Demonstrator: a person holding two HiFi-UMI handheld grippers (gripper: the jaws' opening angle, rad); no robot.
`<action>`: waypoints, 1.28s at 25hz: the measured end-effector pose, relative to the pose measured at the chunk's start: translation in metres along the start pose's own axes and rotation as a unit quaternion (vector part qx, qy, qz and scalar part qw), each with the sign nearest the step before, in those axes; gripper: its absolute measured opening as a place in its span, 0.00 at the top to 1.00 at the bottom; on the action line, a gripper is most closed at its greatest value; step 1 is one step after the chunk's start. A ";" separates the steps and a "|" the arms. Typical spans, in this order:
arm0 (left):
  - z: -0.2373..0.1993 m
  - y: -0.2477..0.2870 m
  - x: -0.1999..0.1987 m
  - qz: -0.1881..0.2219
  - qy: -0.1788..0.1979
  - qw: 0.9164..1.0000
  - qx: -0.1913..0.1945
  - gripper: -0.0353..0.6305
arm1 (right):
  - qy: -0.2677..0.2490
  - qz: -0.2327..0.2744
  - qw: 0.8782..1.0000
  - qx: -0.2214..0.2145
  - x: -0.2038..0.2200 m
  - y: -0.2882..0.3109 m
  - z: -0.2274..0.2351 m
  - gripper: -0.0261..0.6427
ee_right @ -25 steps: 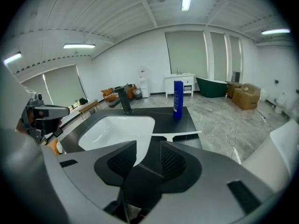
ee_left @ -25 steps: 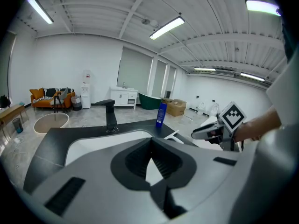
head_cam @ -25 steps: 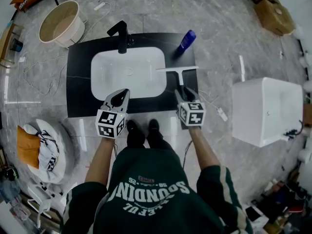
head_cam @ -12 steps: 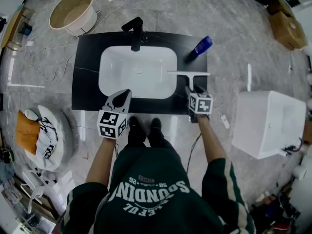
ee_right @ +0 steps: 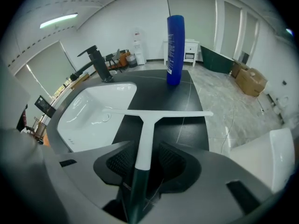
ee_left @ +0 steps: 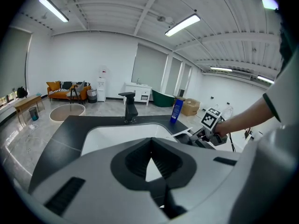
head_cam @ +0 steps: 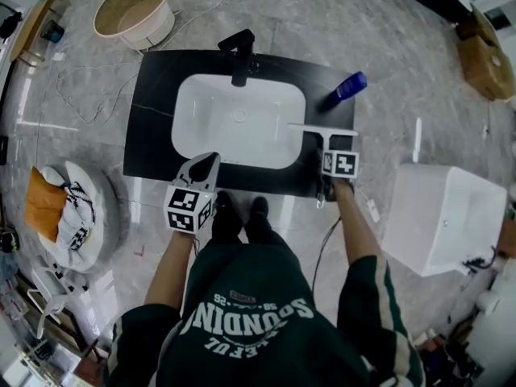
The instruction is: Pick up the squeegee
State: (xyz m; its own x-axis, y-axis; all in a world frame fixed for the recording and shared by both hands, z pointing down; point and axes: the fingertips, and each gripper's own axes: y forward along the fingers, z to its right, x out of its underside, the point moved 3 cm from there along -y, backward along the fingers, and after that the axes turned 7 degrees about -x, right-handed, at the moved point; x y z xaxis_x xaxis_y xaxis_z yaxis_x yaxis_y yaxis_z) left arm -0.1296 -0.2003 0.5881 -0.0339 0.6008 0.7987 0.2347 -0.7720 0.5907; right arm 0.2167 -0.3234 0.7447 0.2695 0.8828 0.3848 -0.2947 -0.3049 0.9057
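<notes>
The squeegee [head_cam: 321, 128], with a white blade and a white stem that runs into a dark handle, lies flat on the black countertop [head_cam: 153, 139] just right of the white basin [head_cam: 205, 107]. My right gripper [head_cam: 327, 147] points steeply down over its handle. In the right gripper view the squeegee [ee_right: 148, 125] handle runs between the jaws of that gripper [ee_right: 145, 149]. Those jaws have just been opening, and a gap shows beside the handle. My left gripper [head_cam: 210, 159] hovers at the basin's near edge. In its own view the left gripper [ee_left: 150, 141] has its tips together and holds nothing.
A black faucet [head_cam: 239, 56] stands behind the basin. A blue bottle [head_cam: 347, 89] stands on the counter's far right corner, beyond the squeegee blade. On the floor are a round tub [head_cam: 133, 10], a white box [head_cam: 439, 216] and loose cables.
My right gripper has sunk toward the counter and closed in over the squeegee's handle. The left gripper has shifted only slightly. The head view has shifted, so the counter sits further right in frame.
</notes>
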 end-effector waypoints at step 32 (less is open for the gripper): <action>-0.030 -0.021 -0.005 0.020 0.004 1.000 -0.007 0.94 | -0.012 -0.022 0.999 -0.026 -0.003 -0.008 -0.054 0.85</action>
State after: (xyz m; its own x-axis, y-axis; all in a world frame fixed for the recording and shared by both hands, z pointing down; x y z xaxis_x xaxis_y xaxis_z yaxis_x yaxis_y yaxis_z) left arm -0.1634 -0.1932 0.5752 -0.0318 0.5672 0.8230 0.2229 -0.7986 0.5590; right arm 0.1689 -0.3041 0.7264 0.3056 0.8857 0.3495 -0.3299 -0.2459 0.9114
